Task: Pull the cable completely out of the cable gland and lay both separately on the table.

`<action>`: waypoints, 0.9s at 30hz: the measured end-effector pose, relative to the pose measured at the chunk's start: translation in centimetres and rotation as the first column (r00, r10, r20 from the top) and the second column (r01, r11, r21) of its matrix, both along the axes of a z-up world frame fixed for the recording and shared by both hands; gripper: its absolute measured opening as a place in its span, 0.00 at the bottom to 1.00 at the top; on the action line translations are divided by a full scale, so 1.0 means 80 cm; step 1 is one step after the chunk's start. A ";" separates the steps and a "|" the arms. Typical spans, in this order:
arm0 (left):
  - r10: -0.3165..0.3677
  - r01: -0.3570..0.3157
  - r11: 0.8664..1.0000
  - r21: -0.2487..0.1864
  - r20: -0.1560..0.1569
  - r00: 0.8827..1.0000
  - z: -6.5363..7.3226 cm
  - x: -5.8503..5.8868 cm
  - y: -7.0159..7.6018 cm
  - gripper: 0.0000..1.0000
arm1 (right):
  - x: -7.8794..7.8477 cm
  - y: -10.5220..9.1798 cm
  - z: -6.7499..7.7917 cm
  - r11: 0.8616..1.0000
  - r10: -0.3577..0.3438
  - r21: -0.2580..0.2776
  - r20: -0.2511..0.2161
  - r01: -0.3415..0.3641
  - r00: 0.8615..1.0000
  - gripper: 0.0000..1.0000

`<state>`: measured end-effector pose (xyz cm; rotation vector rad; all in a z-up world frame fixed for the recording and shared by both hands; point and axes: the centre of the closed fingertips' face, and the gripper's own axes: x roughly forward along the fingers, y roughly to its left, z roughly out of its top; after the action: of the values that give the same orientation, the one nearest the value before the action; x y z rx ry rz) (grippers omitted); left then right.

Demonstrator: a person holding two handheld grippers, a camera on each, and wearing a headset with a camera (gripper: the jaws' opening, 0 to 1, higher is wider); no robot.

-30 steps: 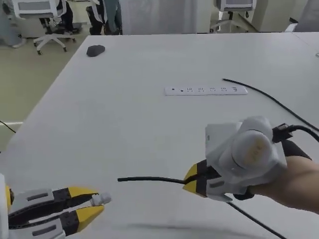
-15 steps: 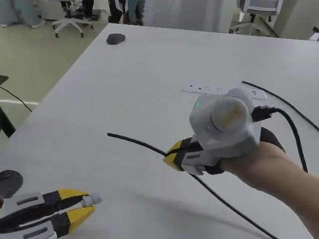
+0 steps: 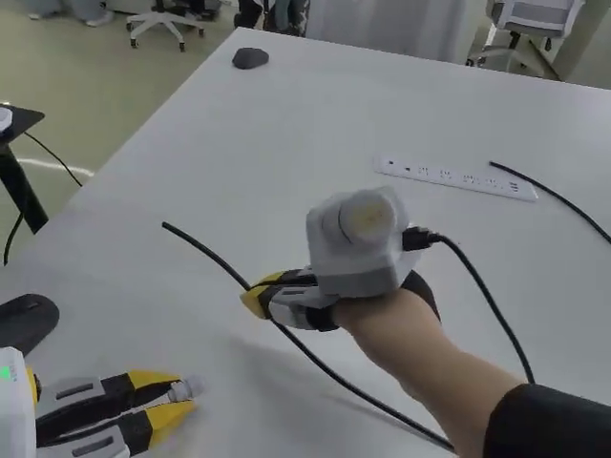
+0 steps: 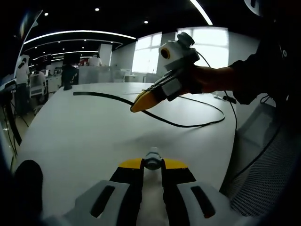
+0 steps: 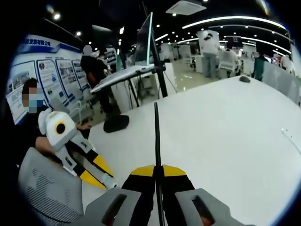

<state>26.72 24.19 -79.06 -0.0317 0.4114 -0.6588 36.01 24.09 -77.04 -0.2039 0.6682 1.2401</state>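
Pointing ahead from right gripper (image 5: 158, 170) jaws, clamped cable (image 5: 156, 134); cable gland (image 4: 152, 156) clamped in left gripper (image 4: 152, 164).

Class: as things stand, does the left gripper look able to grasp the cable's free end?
Probably not. The left gripper has its jaws shut on the cable gland, leaving no room for the cable, which the right gripper holds. Bare table lies between them, so nothing else blocks the way.

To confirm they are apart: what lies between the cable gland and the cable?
Bare table, as the head view shows; the cable gland and the cable are apart.
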 end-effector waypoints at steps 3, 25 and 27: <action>0.006 -0.006 1.000 -0.006 -0.003 1.000 -0.004 0.002 0.002 0.15 | -0.002 0.010 -0.016 1.000 -0.001 -0.011 -0.014 0.001 1.000 0.00; 0.039 -0.039 0.999 -0.003 0.000 0.999 -0.024 0.009 0.010 0.16 | 0.022 -0.002 -0.061 0.985 0.034 -0.172 0.177 -0.003 0.984 0.06; 0.041 -0.041 0.999 -0.003 -0.005 0.999 -0.026 0.010 0.010 0.16 | 0.023 -0.001 -0.061 0.986 0.032 -0.169 0.179 -0.002 0.983 0.11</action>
<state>27.50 25.02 -81.10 -0.0449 0.4130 -0.6193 37.83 24.02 -81.90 -0.4579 0.6138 1.1659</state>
